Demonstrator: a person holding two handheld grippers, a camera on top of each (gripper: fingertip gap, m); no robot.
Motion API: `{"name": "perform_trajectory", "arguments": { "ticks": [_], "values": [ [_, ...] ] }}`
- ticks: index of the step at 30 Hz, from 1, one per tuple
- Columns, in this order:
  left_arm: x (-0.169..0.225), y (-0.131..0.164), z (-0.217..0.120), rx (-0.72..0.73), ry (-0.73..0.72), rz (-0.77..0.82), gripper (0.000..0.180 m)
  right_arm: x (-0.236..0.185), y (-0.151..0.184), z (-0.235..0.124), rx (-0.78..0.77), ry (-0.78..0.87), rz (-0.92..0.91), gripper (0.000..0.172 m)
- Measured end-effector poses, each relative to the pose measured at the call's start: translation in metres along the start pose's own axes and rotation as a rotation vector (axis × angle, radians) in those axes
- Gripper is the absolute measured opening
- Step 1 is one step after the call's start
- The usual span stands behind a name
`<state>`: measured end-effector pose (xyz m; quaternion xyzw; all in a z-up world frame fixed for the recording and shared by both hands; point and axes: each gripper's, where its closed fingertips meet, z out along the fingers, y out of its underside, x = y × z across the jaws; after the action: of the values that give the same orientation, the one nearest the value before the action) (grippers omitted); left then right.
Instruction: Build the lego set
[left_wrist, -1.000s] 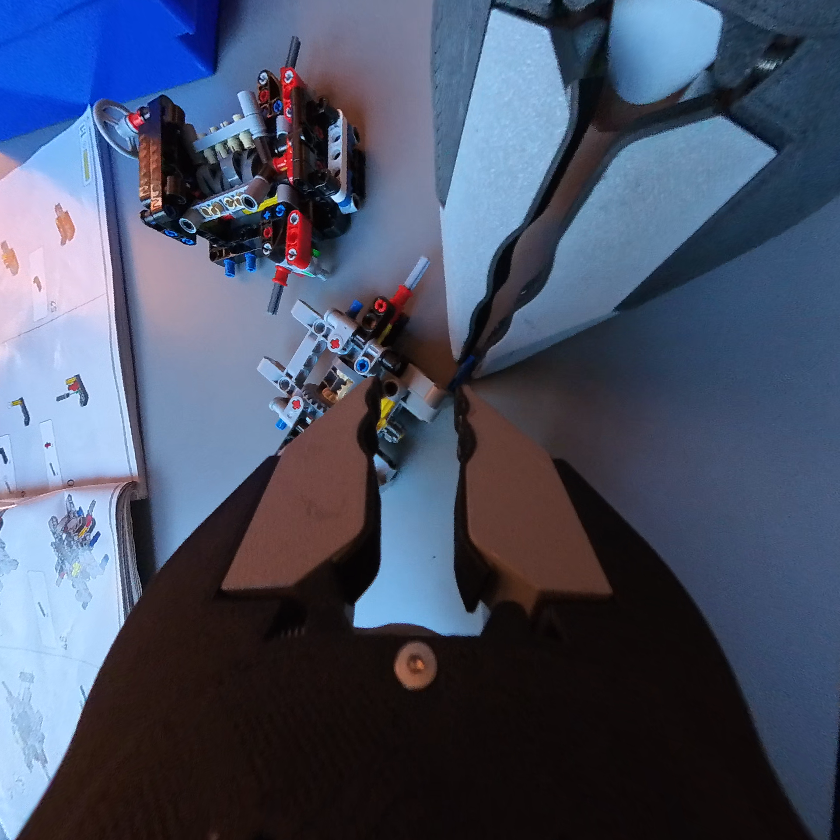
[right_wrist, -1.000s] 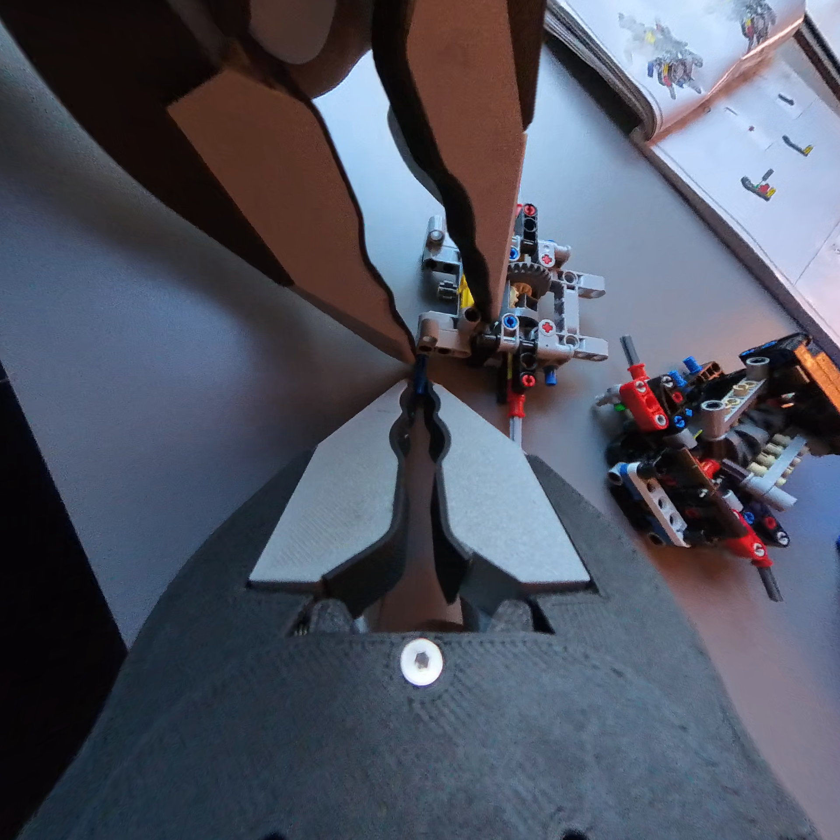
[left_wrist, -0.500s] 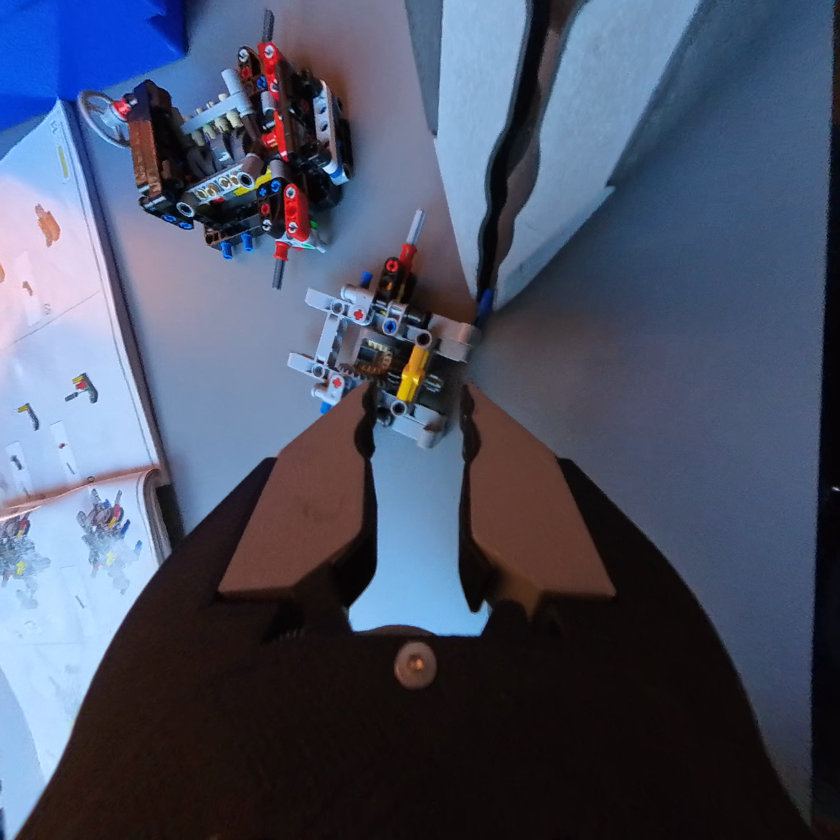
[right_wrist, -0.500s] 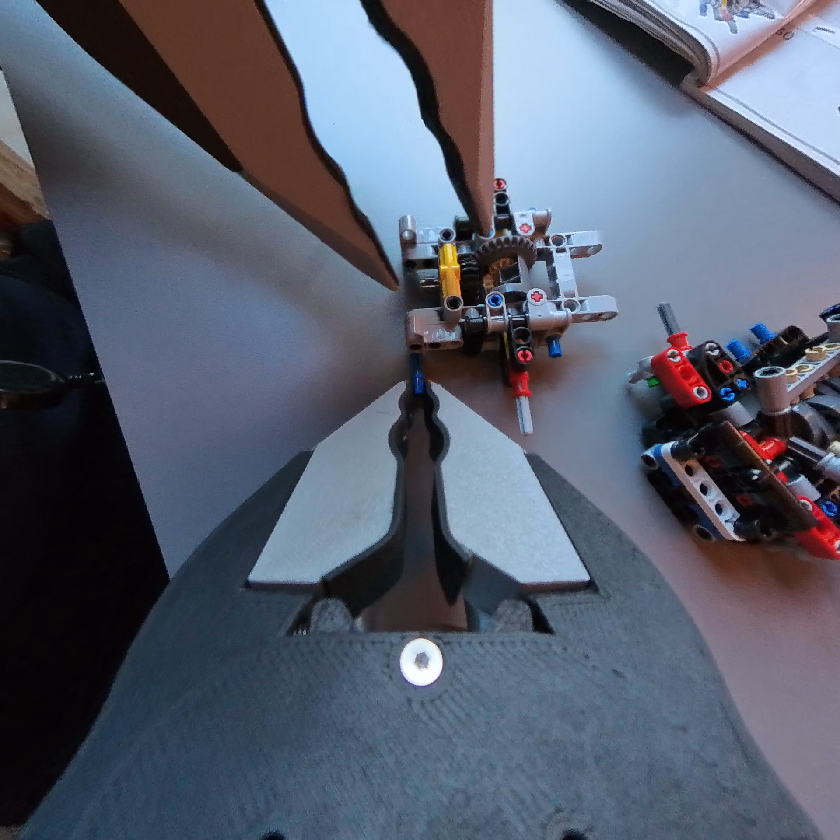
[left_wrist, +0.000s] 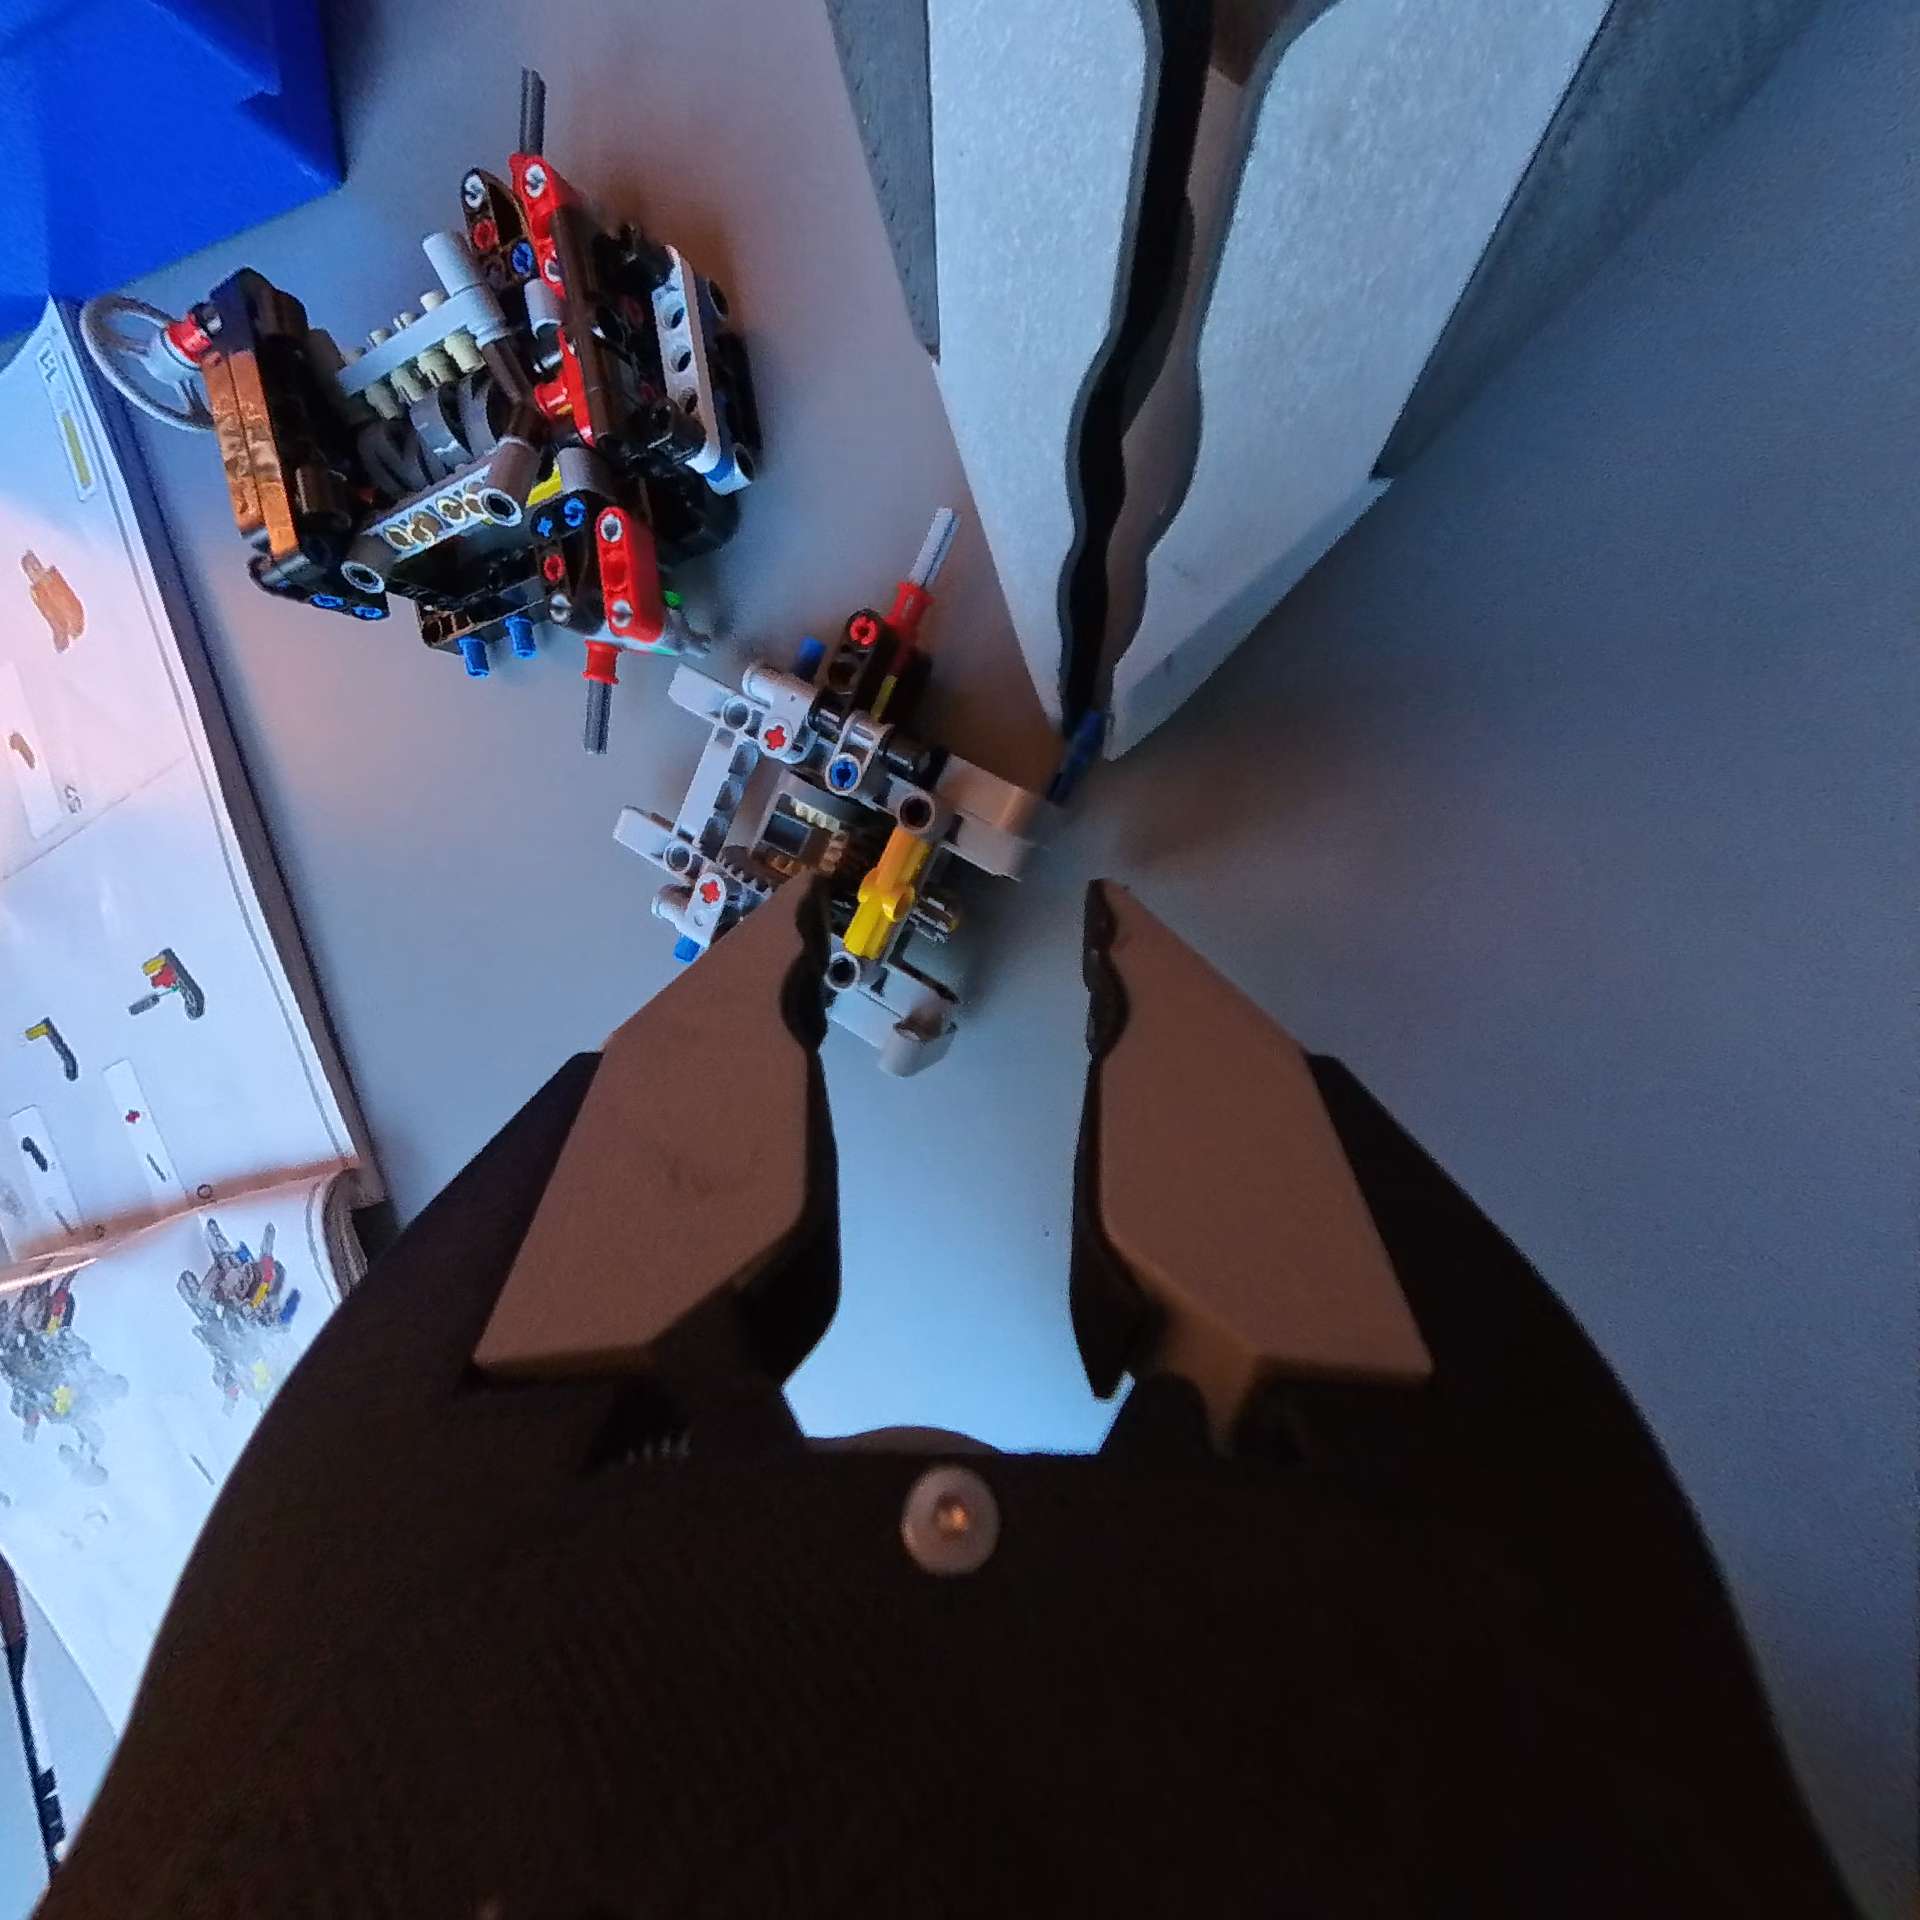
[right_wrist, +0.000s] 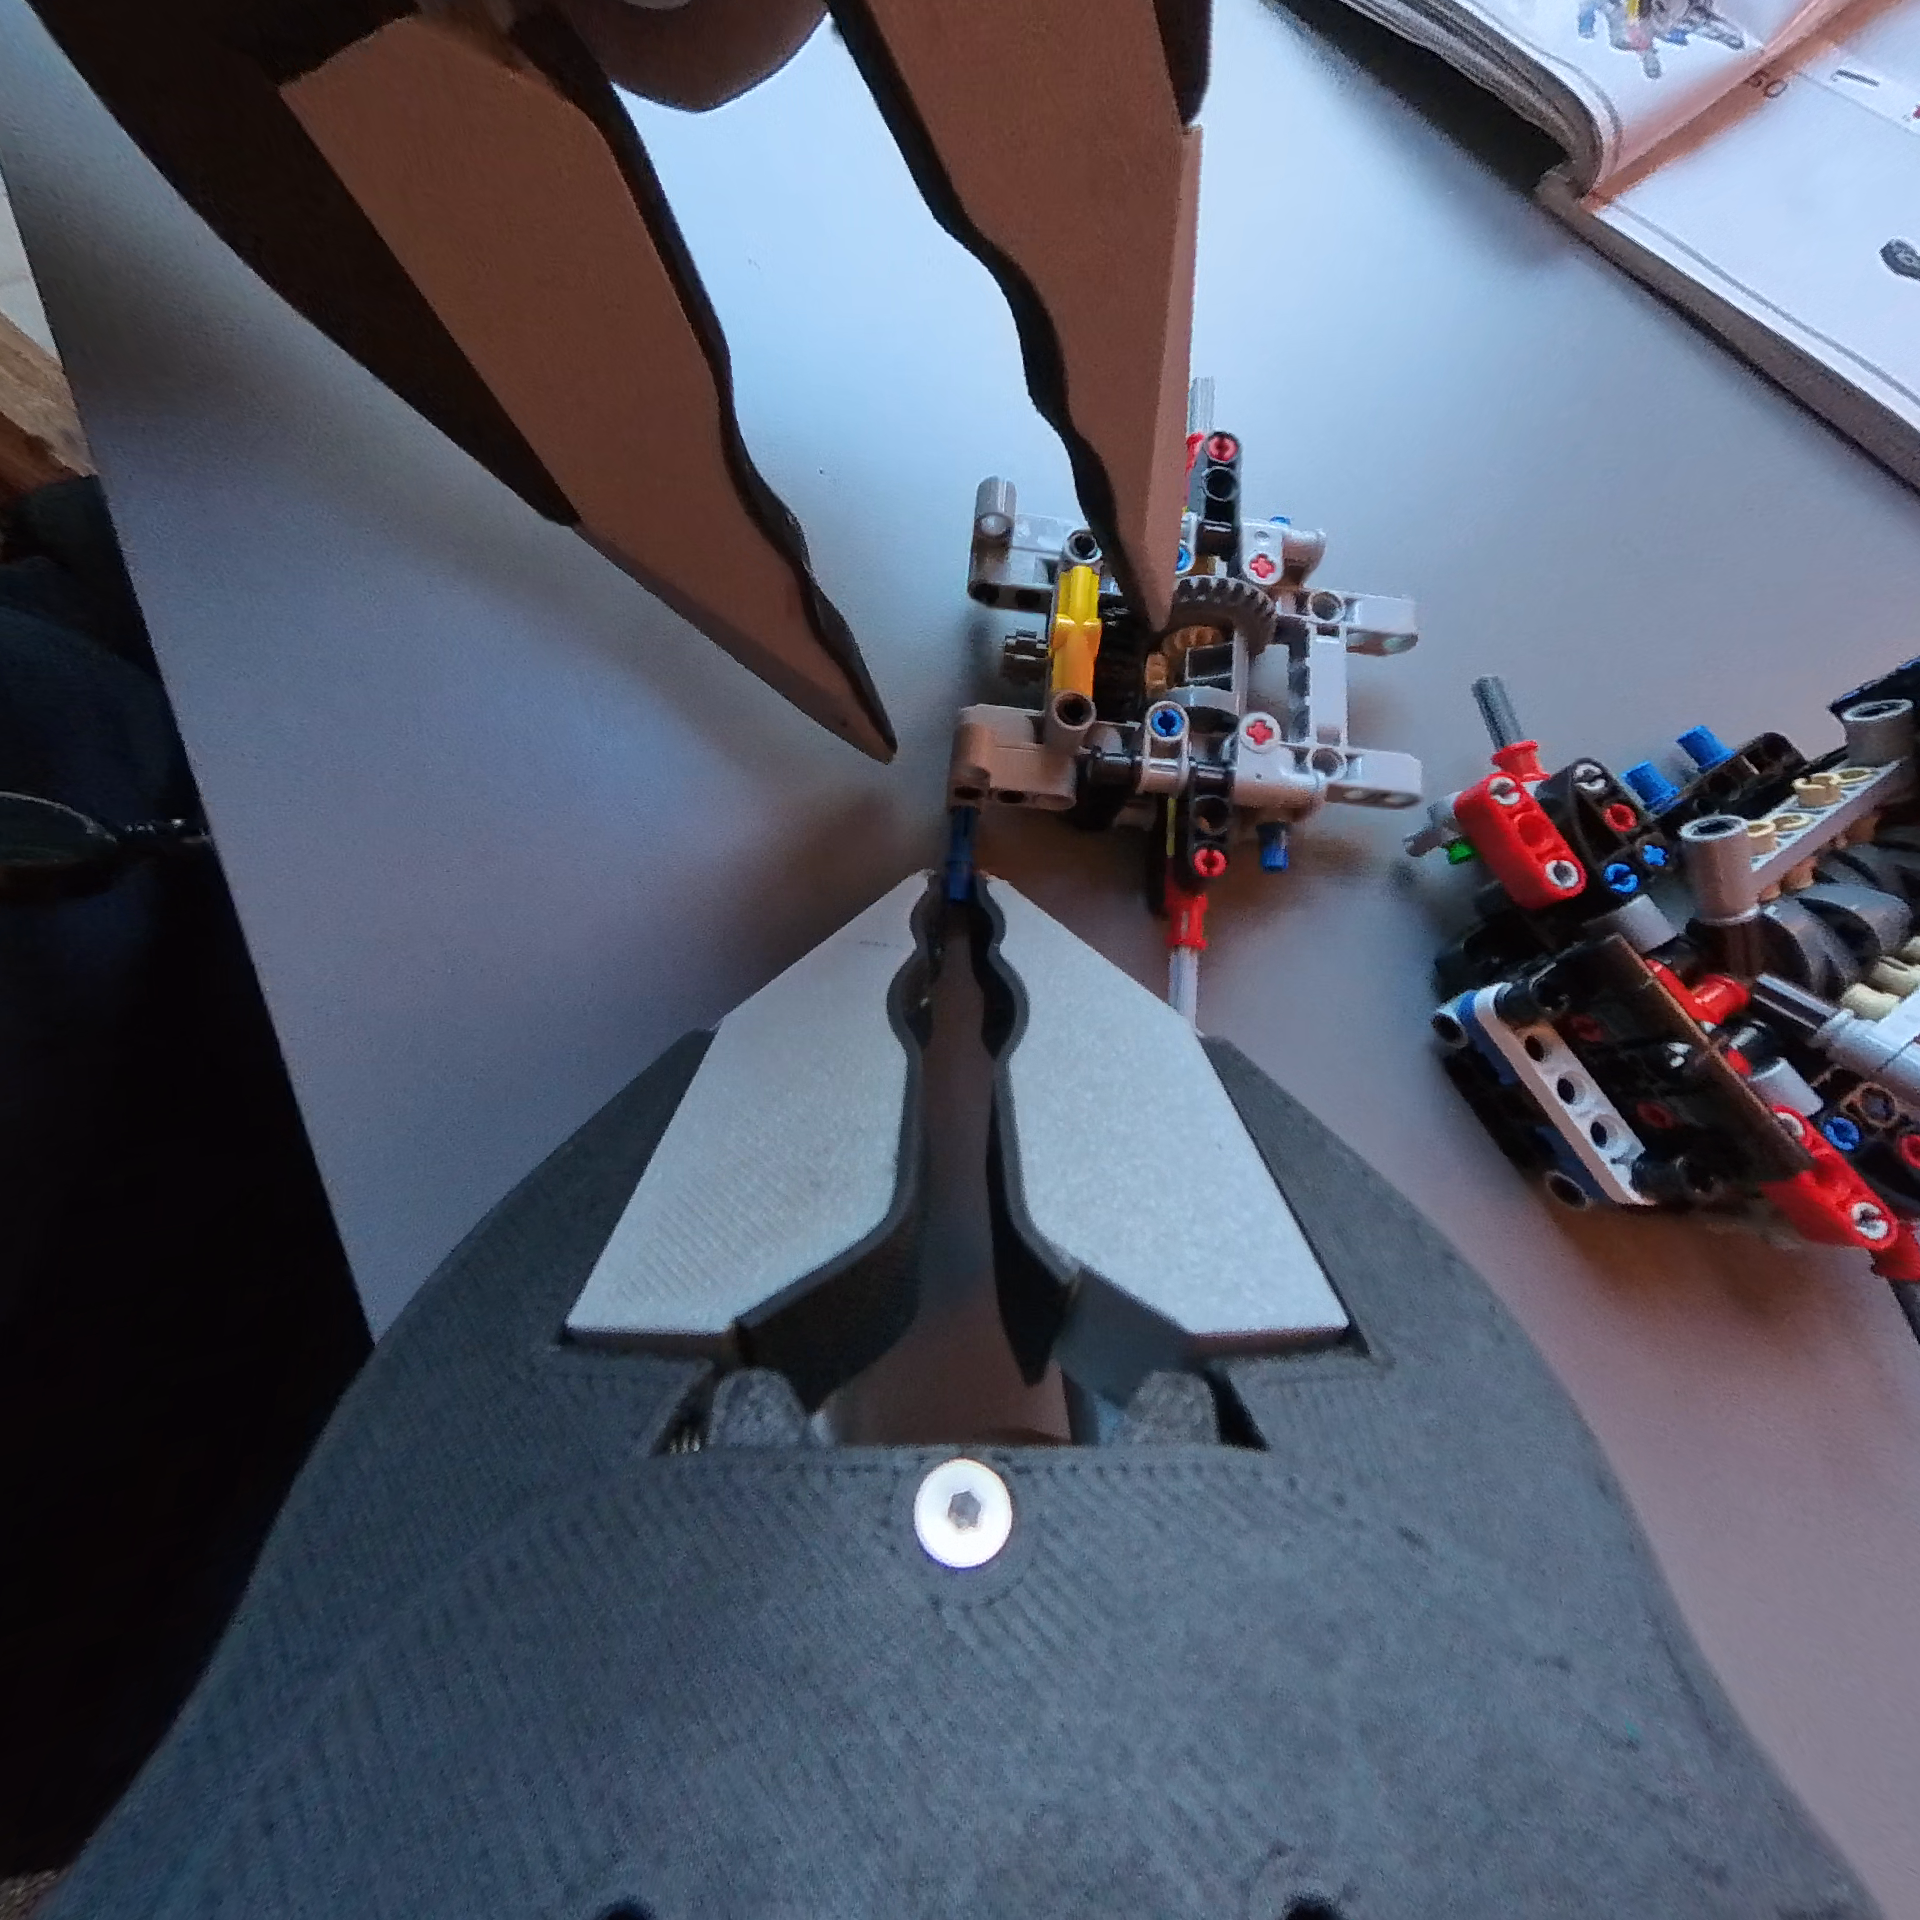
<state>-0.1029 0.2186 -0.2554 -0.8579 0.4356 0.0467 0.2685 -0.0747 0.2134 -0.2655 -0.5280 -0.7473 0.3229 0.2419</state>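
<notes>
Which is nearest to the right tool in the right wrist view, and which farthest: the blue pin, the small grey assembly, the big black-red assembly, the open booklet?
1. Blue pin, at the tool tips.
2. Small grey assembly, just ahead-right.
3. Big black-red assembly, right.
4. Open booklet, top right.

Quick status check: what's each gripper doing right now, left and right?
Left gripper: open, holding nothing, one finger over the small grey brick assembly.
Right gripper: closed on a small blue pin, tip at the assembly's corner.

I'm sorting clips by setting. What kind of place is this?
Likely a hobby or lab worktable for building a brick model: a plain grey tabletop holds two part-built brick assemblies, with an open instruction booklet beside them and a blue bin at the edge.
</notes>
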Motion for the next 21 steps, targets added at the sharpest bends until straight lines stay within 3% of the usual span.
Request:
{"name": "perform_trajectory", "arguments": {
  "ticks": [13,21],
  "values": [
    [0.0012,-0.0039,0.0073,-0.016,0.046,0.019,0.045,0.0034,0.0038,-0.0038,0.000,-0.004,-0.041,0.001],
    [-0.0031,-0.0060,0.0104,0.001,-0.030,0.034,0.037,0.0038,0.0046,-0.0046,-0.001,0.010,-0.069,0.001]
  ]
}}
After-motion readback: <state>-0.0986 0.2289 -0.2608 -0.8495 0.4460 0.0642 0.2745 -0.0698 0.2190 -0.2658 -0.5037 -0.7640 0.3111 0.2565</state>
